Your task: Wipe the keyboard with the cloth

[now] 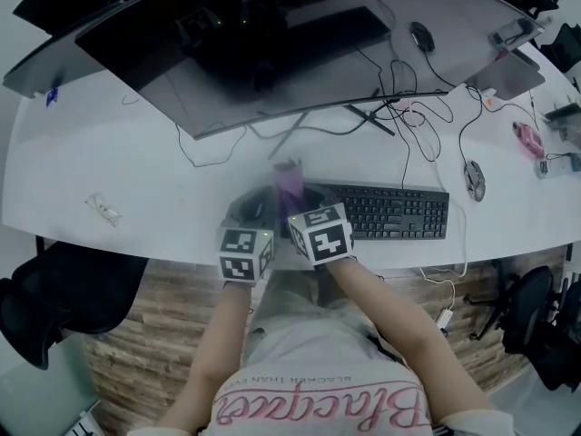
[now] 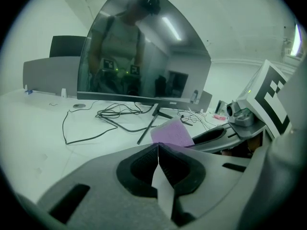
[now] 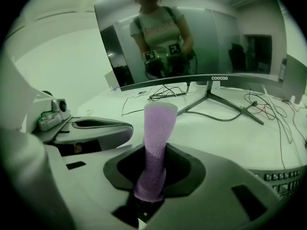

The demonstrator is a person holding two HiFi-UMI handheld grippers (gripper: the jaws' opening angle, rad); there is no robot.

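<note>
The right hand-held gripper [image 3: 152, 176] pinched the cloth [image 3: 157, 128] beside the keyboard [image 1: 399, 212]; the left hand-held gripper [image 2: 158, 164] was pressed together. Wiping looked unstarted: the cloth needed lowering onto the keys.

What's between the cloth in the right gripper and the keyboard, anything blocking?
Nothing visible. The right gripper is shut on the cloth, which sticks up from its jaws near the left end of the keyboard. The left gripper, jaws together and empty, sits beside it, on the side away from the keys.

Room left, clutter behind
Left desk [image 1: 136, 166] lies open; cables [image 1: 404, 121] and monitor stand [image 1: 295, 133] crowd behind keyboard [image 1: 399, 213].
</note>
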